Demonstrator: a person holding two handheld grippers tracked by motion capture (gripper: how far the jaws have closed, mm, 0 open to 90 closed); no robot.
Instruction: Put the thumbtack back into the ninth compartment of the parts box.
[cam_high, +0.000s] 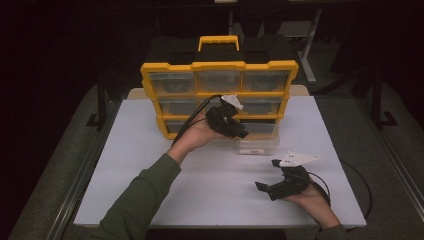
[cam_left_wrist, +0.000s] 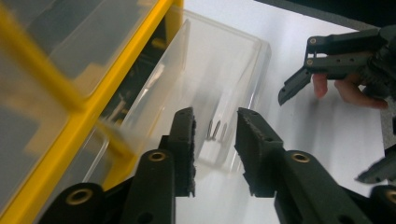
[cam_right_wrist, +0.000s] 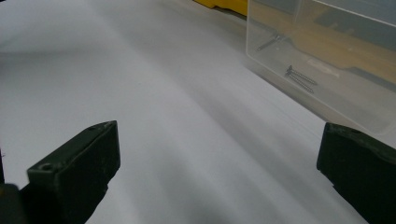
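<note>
white table (cam_high: 150, 150); yellow organizer (cam_high: 218, 80) upright, clear drawer (cam_high: 257, 145) out front, screws (cam_right_wrist: 301, 77) inside.

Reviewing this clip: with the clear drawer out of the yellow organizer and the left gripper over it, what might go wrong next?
Two risks. The left gripper hangs open above the clear drawer; the screws inside are thin and may slip from its broad jaws. The drawer sits pulled out on the table in front of the organizer; a push might slide it, since the right gripper isn't bracing it.
</note>
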